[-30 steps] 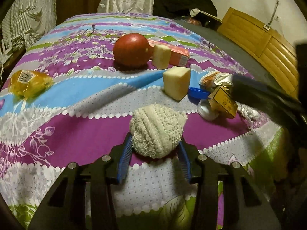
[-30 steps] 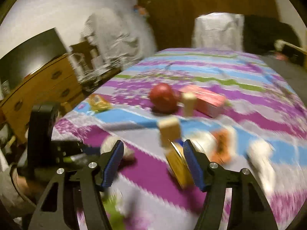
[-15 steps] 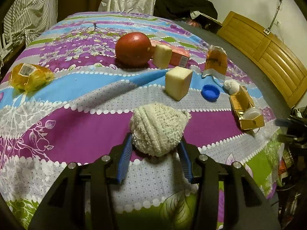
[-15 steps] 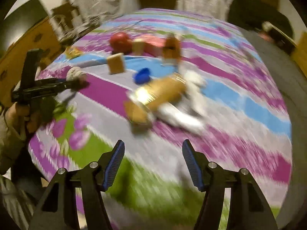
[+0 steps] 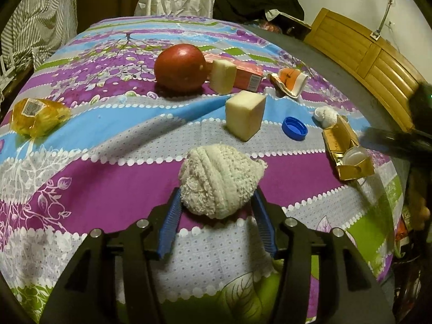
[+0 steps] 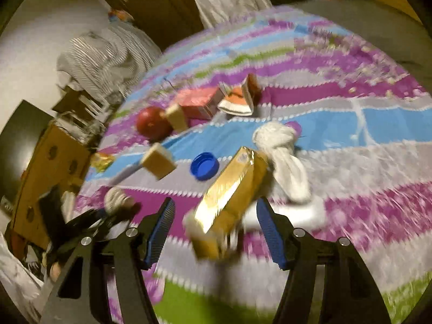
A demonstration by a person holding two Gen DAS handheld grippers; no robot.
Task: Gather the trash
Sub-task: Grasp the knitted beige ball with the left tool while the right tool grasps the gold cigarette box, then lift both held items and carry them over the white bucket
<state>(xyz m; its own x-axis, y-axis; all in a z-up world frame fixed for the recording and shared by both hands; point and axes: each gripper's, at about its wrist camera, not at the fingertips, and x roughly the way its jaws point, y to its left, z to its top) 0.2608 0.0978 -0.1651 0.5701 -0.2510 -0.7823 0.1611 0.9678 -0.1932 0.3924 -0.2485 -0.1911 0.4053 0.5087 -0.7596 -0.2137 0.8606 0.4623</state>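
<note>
A cream knitted ball [image 5: 218,178] rests on the striped bedspread [image 5: 108,189] between the blue pads of my left gripper [image 5: 216,216]. Its jaws are opening, and a thin gap shows on each side of the ball. My right gripper [image 6: 216,232] is open and blurred. A torn gold carton [image 6: 229,189] lies between its fingers, untouched by the pads. In the left wrist view that carton [image 5: 345,148] lies near the bed's right edge. Close by are a blue bottle cap [image 6: 204,166], a white crumpled wad [image 6: 283,151] and an orange-and-white wrapper [image 6: 236,100].
A red round fruit [image 5: 181,67], two pale blocks [image 5: 244,114] and a pink box [image 5: 243,71] lie mid-bed. At the left sits a yellow packet [image 5: 37,116]. Wooden furniture [image 5: 364,46] stands to the right, and clothes are piled behind.
The left pads have spread slightly off the knitted ball. The right gripper has swung and rolled across the bed and now stands over the gold carton.
</note>
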